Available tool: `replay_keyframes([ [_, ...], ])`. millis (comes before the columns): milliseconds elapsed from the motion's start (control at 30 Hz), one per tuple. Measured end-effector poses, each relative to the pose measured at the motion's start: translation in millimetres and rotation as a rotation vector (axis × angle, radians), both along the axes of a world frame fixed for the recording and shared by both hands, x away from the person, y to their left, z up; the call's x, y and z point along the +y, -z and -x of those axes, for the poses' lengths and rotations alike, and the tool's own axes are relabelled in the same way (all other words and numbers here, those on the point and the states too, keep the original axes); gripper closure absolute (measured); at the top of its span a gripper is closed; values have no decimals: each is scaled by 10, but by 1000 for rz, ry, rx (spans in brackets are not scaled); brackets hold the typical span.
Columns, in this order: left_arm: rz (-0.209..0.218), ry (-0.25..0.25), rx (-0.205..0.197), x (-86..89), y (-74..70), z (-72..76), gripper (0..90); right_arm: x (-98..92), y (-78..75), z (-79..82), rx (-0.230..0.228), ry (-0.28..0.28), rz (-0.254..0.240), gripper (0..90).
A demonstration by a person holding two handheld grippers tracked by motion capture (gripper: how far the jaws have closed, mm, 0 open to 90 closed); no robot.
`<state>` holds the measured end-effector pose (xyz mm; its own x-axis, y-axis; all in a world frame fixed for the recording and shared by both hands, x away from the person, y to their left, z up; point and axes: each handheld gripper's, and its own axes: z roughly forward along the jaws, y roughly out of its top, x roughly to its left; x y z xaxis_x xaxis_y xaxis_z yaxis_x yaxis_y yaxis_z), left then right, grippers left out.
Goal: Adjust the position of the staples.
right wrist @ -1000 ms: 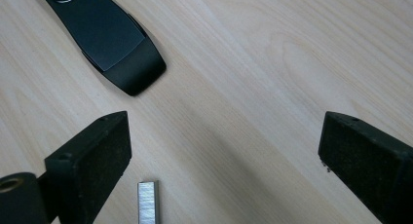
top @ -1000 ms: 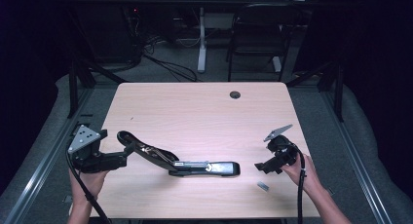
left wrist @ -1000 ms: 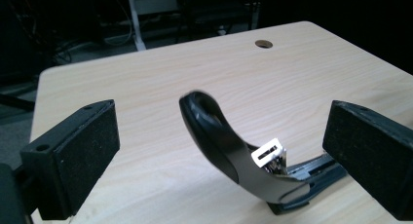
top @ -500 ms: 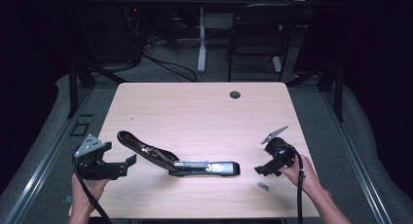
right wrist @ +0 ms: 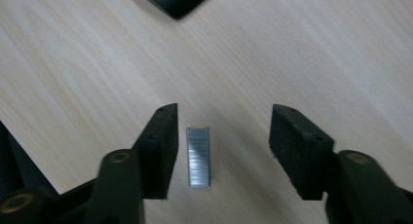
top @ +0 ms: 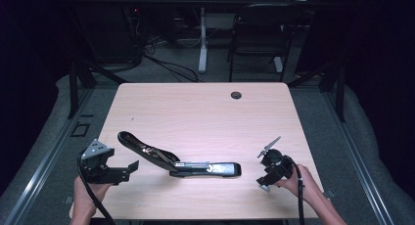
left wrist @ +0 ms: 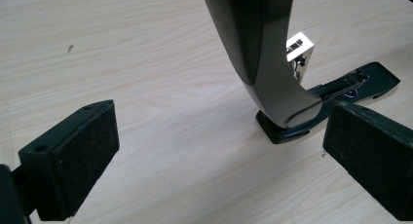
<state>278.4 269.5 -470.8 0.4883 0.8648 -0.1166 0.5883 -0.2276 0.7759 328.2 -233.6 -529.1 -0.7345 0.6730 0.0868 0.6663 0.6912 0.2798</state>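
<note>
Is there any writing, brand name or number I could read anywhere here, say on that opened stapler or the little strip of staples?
None can be read.
Stapler: a small pale patch on its metal rail, too small and blurred to tell whether it is text.
Strip of staples: plain metal, no marks.
Table: bare wood grain, no labels.

One wooden table [top: 195, 112] before me, one black stapler [top: 178, 161] lying opened on it, one strip of staples [right wrist: 198, 156], my two grippers, left [top: 122, 170] and right [top: 264, 178], one chair [top: 257, 24] beyond the table
</note>
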Motion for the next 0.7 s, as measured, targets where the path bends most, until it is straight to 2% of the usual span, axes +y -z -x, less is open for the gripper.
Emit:
replay_keyframes([
  [200, -14, -6, 21, -3, 56, -30, 0, 87, 56, 15, 47, -17, 31, 624],
  [333, -18, -9, 37, 13, 94, -50, 0, 107, 89, 22, 62, -11, 50, 670],
  [533, -37, 6, 77, 14, 159, -106, 1, 114, 104, 18, 68, -13, 46, 747],
  [700, -39, 11, 92, 9, 199, -133, 2, 129, 123, 24, 77, -16, 54, 772],
])
